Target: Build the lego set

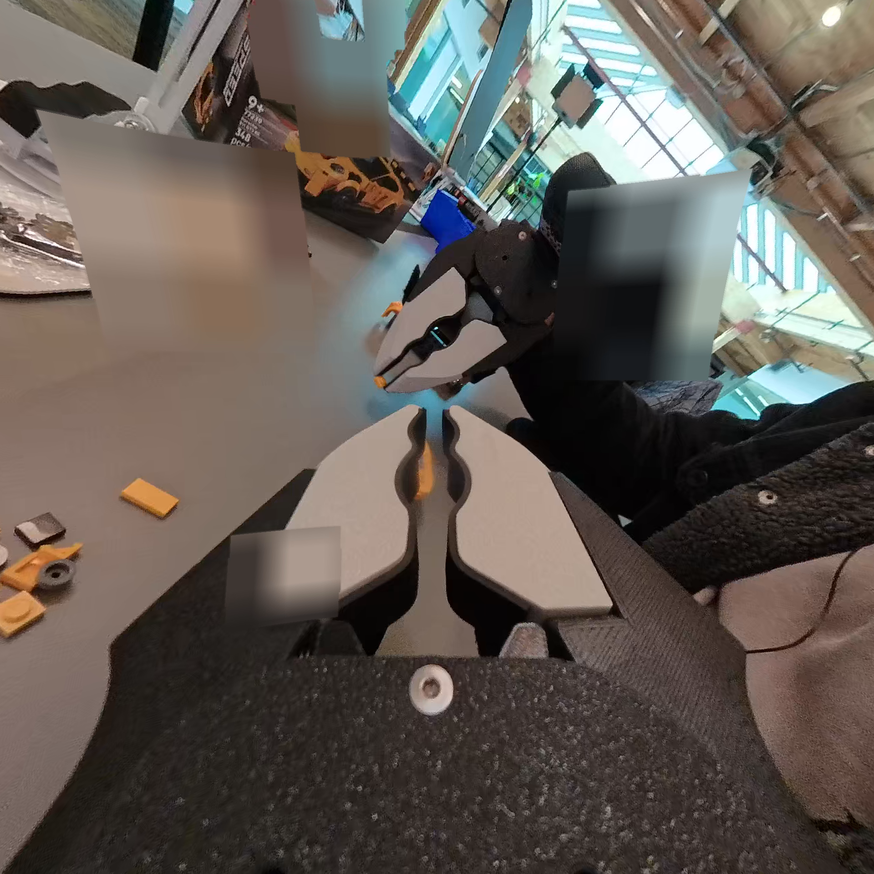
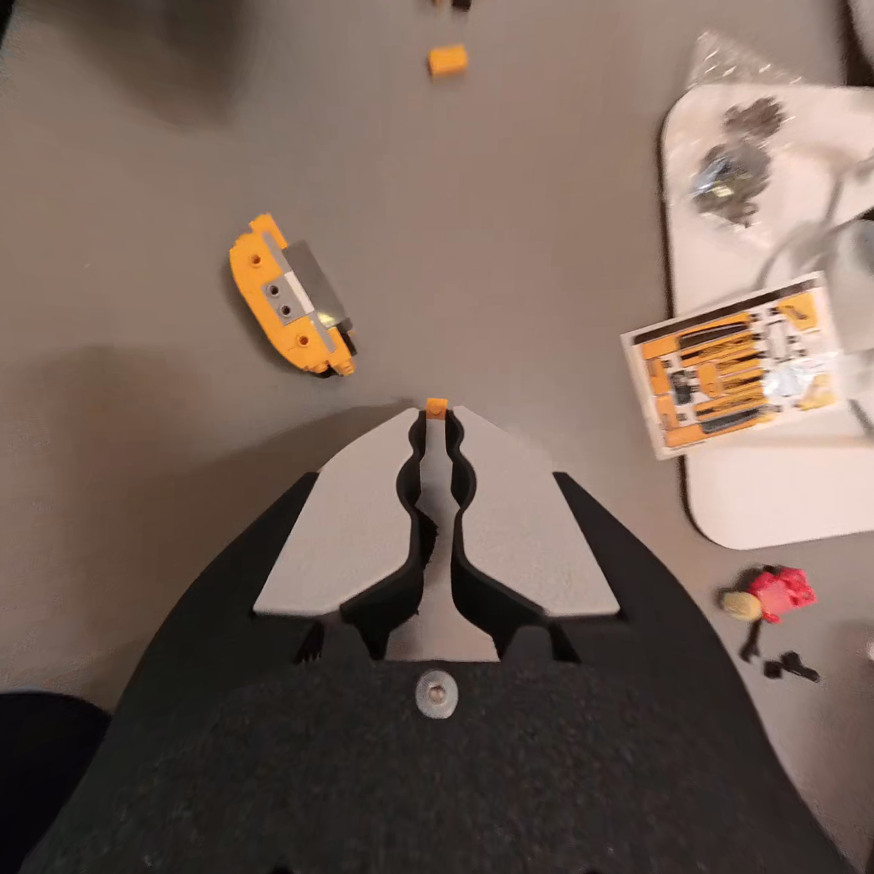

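- right gripper (image 2: 435, 412) pinches a tiny orange piece (image 2: 435, 407) only at its fingertips; it could twist out.
- left gripper (image 1: 433, 412) is slightly parted, empty; an orange bit (image 1: 424, 473) shows between its fingers, apparently on the table.
- the orange sub-build (image 2: 292, 298) lies loose on the table (image 2: 473, 236), far left of the tips; pressing may slide it.

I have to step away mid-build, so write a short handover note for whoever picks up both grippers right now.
Right gripper: shut on a small orange piece at its fingertips, held above the grey table.
Left gripper: nearly closed, with an orange piece in the gap between its fingers; a firm grip can't be confirmed.
Done: a partly built orange and grey car section lies on the table, apart from both grippers.
Left: loose orange and black pieces, an orange brick, the sticker sheet and a bag of parts remain unused.
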{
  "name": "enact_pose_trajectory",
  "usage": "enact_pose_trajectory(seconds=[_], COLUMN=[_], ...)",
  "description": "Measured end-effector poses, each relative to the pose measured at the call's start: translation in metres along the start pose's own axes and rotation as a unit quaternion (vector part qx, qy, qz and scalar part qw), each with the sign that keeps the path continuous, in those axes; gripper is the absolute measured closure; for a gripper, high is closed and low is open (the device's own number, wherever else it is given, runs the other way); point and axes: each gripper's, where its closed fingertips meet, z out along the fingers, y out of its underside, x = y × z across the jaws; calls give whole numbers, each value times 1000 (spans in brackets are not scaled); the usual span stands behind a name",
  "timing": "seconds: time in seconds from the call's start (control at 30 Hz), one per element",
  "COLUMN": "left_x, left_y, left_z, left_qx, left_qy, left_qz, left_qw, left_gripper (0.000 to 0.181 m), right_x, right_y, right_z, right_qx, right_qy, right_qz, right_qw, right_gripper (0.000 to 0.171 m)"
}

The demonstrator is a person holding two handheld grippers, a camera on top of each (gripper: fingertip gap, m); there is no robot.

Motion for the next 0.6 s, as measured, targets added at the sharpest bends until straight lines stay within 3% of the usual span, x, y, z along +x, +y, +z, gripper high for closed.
enact_pose_trajectory(seconds=[0.17, 0.6], left_x=[-3, -2], left_y=[5, 11], left_z=[2, 5], left_qx=[-11, -28], left_qy=[-3, 0], left_qz=[-2, -1], left_qw=[1000, 1000], left_gripper=[175, 175], right_x=[-10, -10], right_y=[14, 12], right_z=[10, 12], right_qx=[-47, -42], right_qy=[-26, -34], right_qz=[15, 41], right_qw=[998, 998], right_gripper=[164, 161])
